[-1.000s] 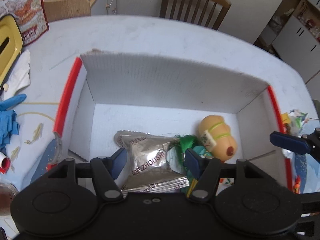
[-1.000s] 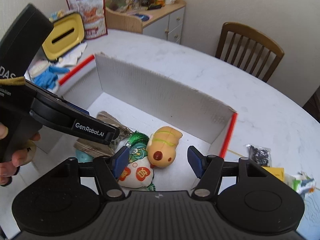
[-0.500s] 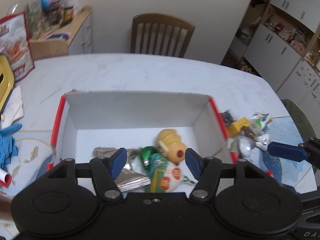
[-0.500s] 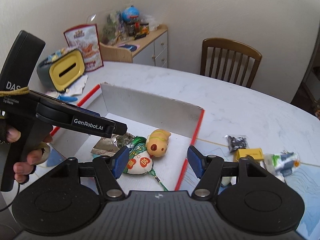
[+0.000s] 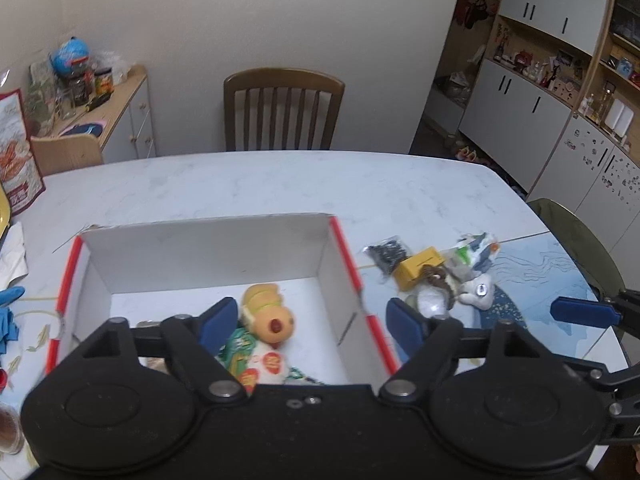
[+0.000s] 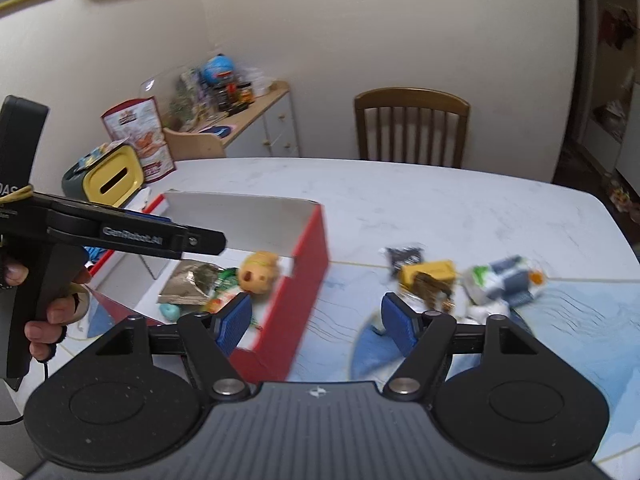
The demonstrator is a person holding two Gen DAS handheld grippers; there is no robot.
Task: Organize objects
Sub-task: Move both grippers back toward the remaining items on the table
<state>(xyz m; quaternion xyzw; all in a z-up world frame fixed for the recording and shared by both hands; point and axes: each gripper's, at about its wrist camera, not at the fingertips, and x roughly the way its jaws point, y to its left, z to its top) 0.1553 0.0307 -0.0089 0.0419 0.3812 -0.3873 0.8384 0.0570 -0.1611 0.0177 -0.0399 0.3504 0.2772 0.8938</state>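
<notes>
While both grippers' fingers (image 5: 218,319) stay spread, the red-edged white box (image 5: 208,252) holds toys.

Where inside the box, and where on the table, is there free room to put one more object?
In the box, the floor along its far wall and left side is bare; the yellow toy and foil packet crowd the near part. The marble table toward the chair is bare; right of the box a pile crowds it.

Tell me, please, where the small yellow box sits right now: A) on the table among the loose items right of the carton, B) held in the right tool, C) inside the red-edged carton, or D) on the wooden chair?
A: the small yellow box lies on the table in the loose pile, outside the red-edged carton.
</notes>
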